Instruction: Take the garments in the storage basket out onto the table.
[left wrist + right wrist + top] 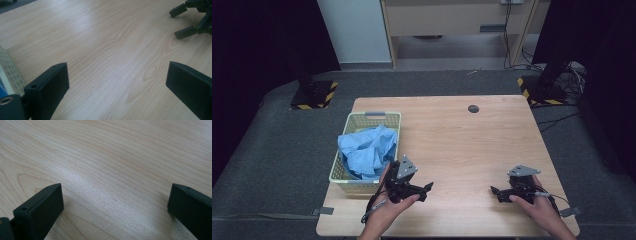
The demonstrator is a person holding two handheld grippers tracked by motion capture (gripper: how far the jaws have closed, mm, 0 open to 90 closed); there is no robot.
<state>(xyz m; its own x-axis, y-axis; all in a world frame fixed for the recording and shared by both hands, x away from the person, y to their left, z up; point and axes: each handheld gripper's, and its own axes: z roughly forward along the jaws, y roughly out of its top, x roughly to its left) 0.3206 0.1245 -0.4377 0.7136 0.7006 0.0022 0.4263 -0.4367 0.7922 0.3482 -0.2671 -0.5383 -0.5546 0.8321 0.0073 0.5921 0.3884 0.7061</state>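
A pale green perforated plastic basket (362,120) sits at the left edge of the light wooden bench (462,140), holding a crumpled blue cloth (367,150), and a small dark round disc (473,108) lies near the far edge. The left gripper (428,189) rests just beside the basket's near right corner, jaws spread wide and empty over bare wood. The right gripper (495,191) sits near the bench's near right corner, well apart from the cloth, its jaws likewise wide open and holding nothing.
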